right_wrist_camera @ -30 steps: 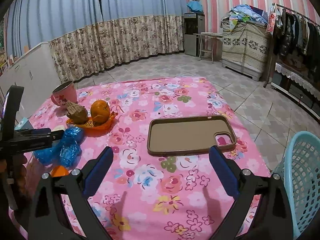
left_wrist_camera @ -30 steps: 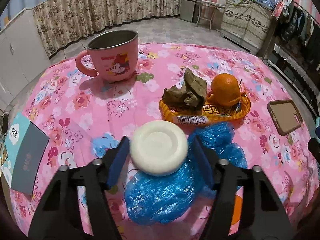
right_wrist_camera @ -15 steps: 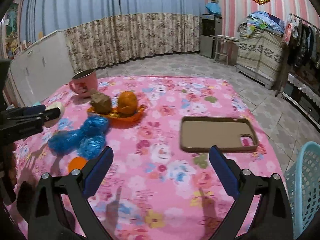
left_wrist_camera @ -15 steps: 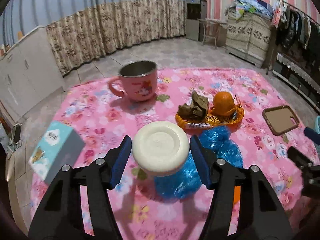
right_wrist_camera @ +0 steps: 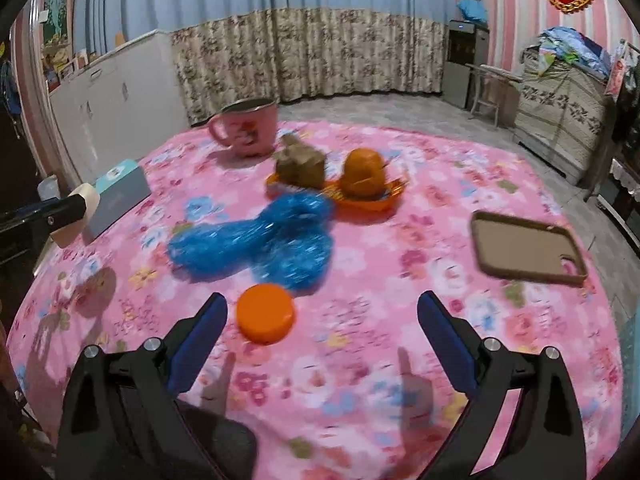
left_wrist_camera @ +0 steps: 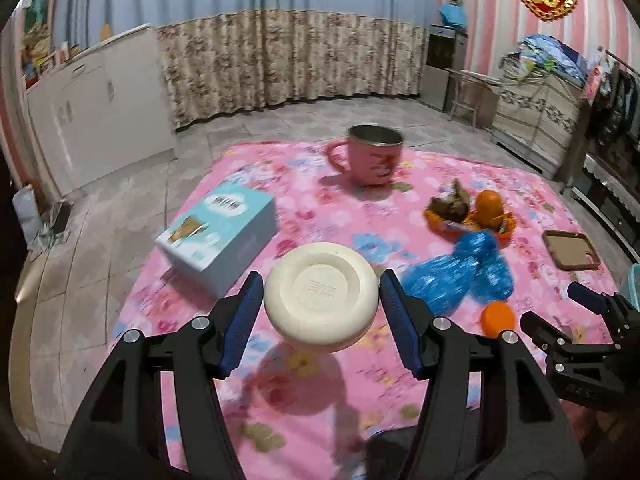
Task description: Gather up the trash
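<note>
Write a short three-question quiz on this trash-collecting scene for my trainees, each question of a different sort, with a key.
1. True or false: the left gripper holds a white round container clear of the table.
2. The orange cap lies nearest to: A) the pink mug B) the blue plastic bag C) the phone case.
3. Fill in: the right gripper is ____ and holds nothing.

Key: 1 true; 2 B; 3 open.

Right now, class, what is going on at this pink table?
A person is clearing trash with two handheld grippers. The left gripper holds a round white lid lifted above the tablecloth. The right gripper is open and empty, near an orange cap and blue plastic bags.
</note>
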